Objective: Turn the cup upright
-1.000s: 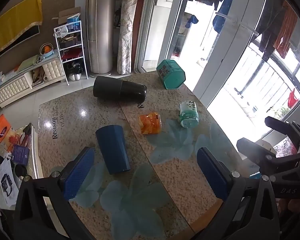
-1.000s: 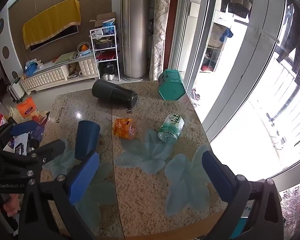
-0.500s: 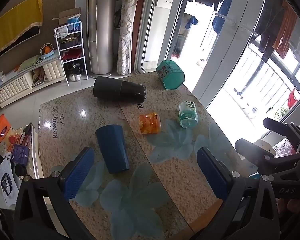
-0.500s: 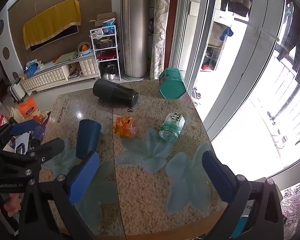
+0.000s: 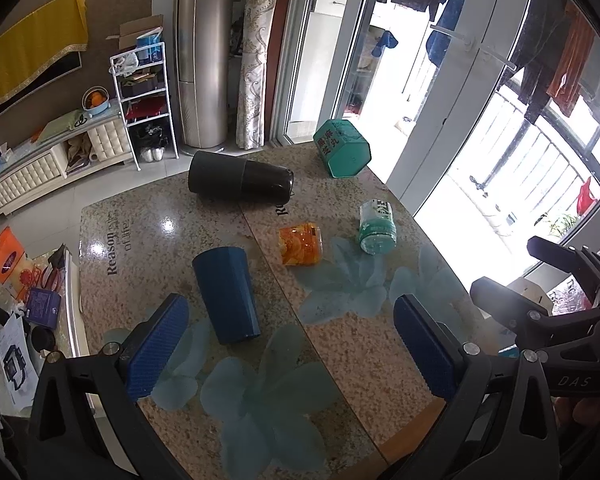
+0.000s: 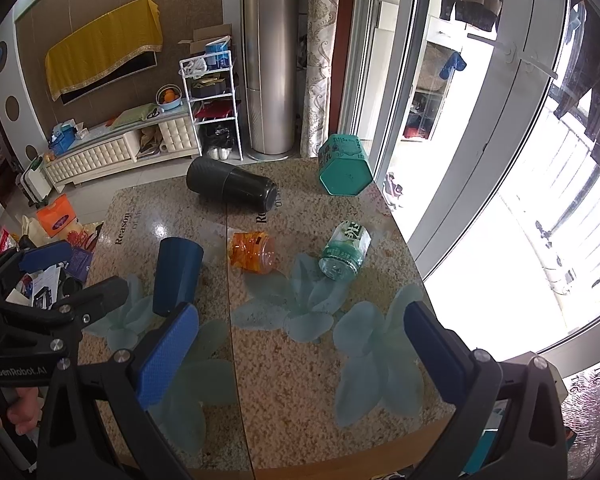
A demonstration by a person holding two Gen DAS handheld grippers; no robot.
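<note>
A dark blue cup (image 5: 227,292) lies on its side on the stone table, left of centre; it also shows in the right wrist view (image 6: 176,276). My left gripper (image 5: 290,340) is open and empty, above the table's near part, with the cup just ahead of its left finger. My right gripper (image 6: 300,344) is open and empty over the near middle of the table, the cup ahead to its left. The left gripper's body (image 6: 40,312) shows at the right view's left edge, the right gripper's body (image 5: 540,304) at the left view's right edge.
Lying on the table (image 5: 180,216) are a big black tumbler (image 5: 240,180), an orange jar (image 5: 302,244) and a green-white bottle (image 5: 376,224). A green hexagonal tin (image 5: 342,152) stands at the far right corner. Window doors are to the right, floor clutter to the left.
Both grippers have shifted very slightly; the scene drifts a little in both views. The cup and other objects have not moved.
</note>
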